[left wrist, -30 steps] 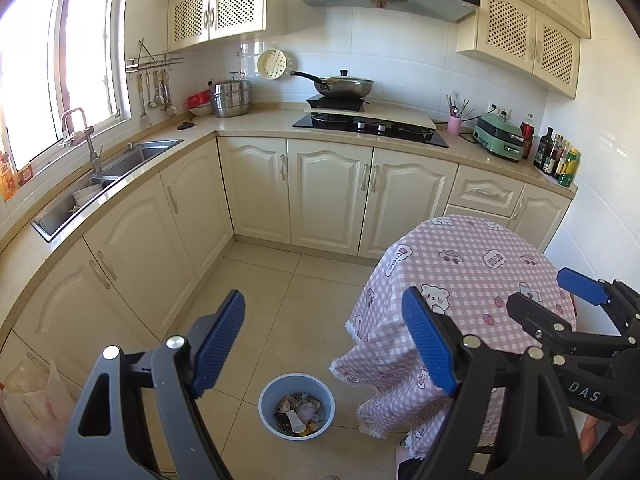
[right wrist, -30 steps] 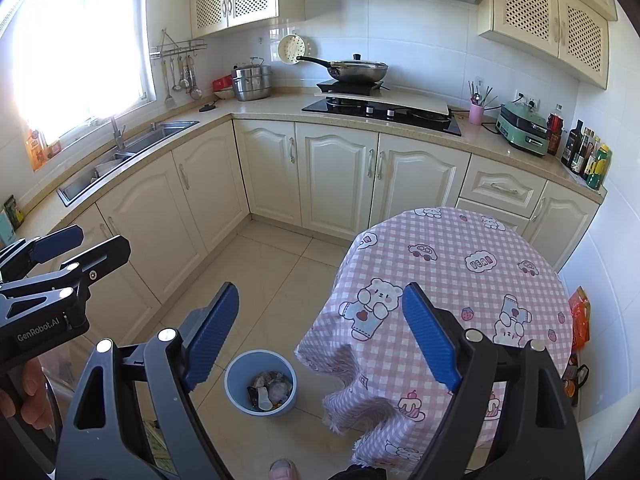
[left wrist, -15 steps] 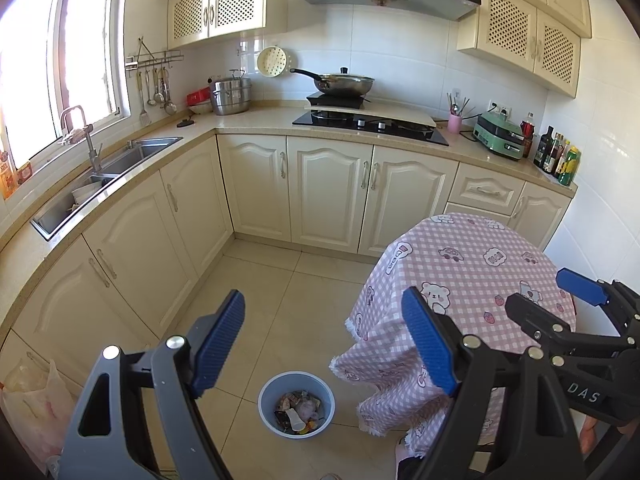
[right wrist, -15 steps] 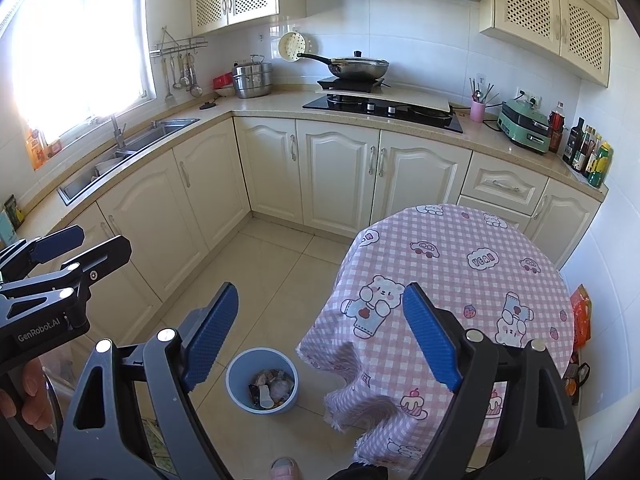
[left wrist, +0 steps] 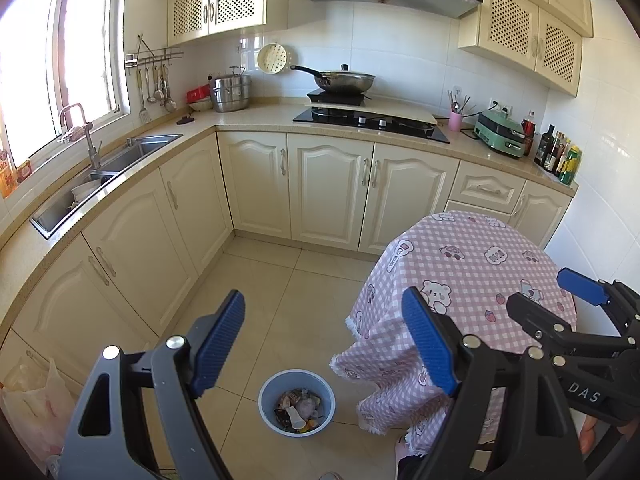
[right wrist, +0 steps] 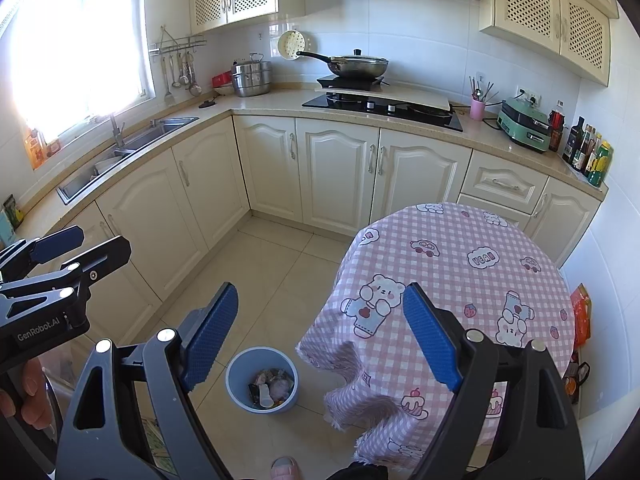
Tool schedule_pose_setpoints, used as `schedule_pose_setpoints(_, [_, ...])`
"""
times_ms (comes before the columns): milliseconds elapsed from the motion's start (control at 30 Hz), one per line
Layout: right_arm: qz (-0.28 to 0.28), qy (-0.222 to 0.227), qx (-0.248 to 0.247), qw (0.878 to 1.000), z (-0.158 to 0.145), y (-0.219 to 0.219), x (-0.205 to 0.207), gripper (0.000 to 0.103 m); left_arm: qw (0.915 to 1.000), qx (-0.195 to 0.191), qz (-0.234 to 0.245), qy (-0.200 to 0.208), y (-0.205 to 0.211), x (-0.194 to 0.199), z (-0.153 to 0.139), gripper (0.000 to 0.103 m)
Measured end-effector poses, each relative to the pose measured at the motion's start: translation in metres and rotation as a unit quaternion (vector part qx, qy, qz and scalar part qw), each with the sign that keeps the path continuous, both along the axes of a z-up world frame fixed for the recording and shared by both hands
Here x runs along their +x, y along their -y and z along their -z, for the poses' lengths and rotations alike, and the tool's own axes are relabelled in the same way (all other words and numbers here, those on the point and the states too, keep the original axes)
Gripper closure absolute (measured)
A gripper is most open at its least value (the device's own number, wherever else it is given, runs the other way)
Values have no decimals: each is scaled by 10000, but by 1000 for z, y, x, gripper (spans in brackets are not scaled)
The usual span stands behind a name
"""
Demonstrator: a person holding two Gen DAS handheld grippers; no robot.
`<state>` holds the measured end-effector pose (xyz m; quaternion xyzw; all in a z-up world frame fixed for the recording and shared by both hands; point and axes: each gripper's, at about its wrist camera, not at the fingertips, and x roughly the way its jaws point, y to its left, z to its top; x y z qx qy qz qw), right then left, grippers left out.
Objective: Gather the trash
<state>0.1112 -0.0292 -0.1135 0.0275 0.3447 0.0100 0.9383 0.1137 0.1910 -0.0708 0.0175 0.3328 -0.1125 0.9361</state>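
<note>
A blue trash bin [left wrist: 296, 402] stands on the tiled floor beside the round table; it also shows in the right wrist view [right wrist: 262, 380]. It holds mixed trash [left wrist: 298, 408]. My left gripper [left wrist: 324, 340] is open and empty, held high above the floor and bin. My right gripper [right wrist: 320, 336] is open and empty, also held high. The right gripper shows at the right edge of the left wrist view [left wrist: 560, 304]. The left gripper shows at the left edge of the right wrist view [right wrist: 76, 246].
A round table with a pink checked cloth [left wrist: 460, 288] [right wrist: 452, 280] stands right of the bin. Cream cabinets [left wrist: 328, 192] and a countertop with a sink [left wrist: 108, 172] and a stove [left wrist: 368, 120] run along the left and back. A plastic bag [left wrist: 32, 400] lies at the lower left.
Both views shifted very slightly; the grippers stay open and nothing else has moved.
</note>
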Motion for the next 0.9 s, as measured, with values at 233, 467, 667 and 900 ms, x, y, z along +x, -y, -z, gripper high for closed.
schedule_pose_setpoints(233, [-23,-20,-3,10000,1,1,2,22,10000,6,-15,-13,-2,2,1,24])
schedule_pose_setpoints(467, [-23,-39,-5,10000,2,0,2,22,10000,14,-21,-18,-2,3,2,24])
schedule_pose_setpoints(667, [-35,-44,2,10000,3,0,5,21,10000,12,-12,-25,-1,5,4,24])
schedule_pose_setpoints(900, [-56,-72,1,10000,6,0,6,21,10000,14,-8,-38,0,5,4,24])
